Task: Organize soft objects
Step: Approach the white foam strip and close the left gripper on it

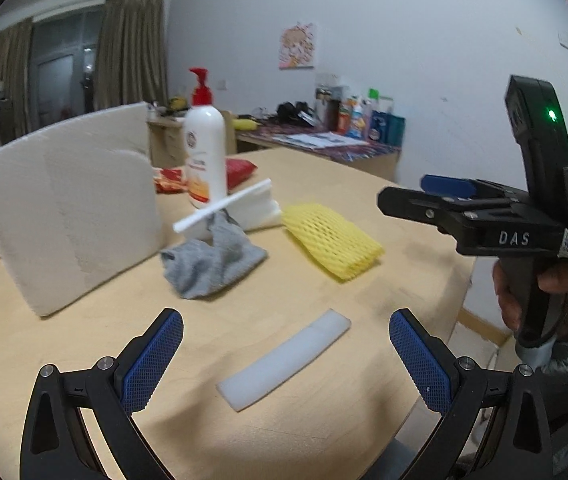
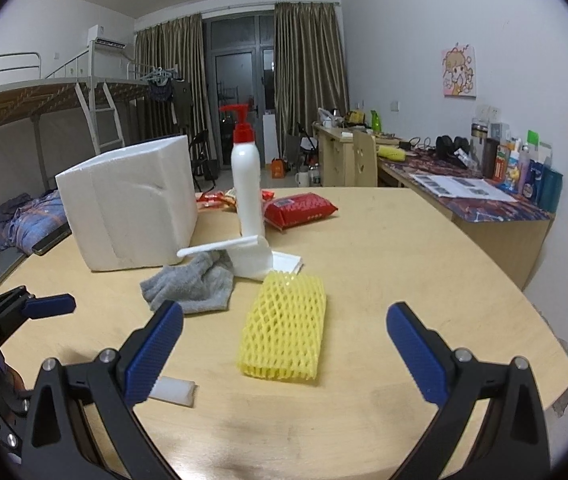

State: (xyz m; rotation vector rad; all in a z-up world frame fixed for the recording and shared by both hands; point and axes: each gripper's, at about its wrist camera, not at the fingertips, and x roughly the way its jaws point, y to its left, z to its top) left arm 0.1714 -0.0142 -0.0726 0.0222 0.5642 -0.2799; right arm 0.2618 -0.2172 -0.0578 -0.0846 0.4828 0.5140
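Observation:
A white foam strip (image 1: 284,360) lies on the wooden table (image 1: 83,344) just ahead of my open, empty left gripper (image 1: 286,360). A yellow foam net (image 2: 284,332) lies between the open, empty fingers of my right gripper (image 2: 284,352), slightly ahead. A grey cloth (image 1: 213,264) is crumpled mid-table, also in the right wrist view (image 2: 191,286). A white foam box (image 1: 67,208) stands at the left. A white foam piece (image 2: 251,256) with a thin foam bar across it rests behind the cloth. My right gripper also shows in the left wrist view (image 1: 424,194).
A white pump bottle (image 2: 247,184) with a red top stands behind the foam piece, and red packets (image 2: 300,208) lie beside it. The table's curved edge runs along the right. A cluttered desk (image 2: 484,200) stands by the wall; a bunk bed is at the left.

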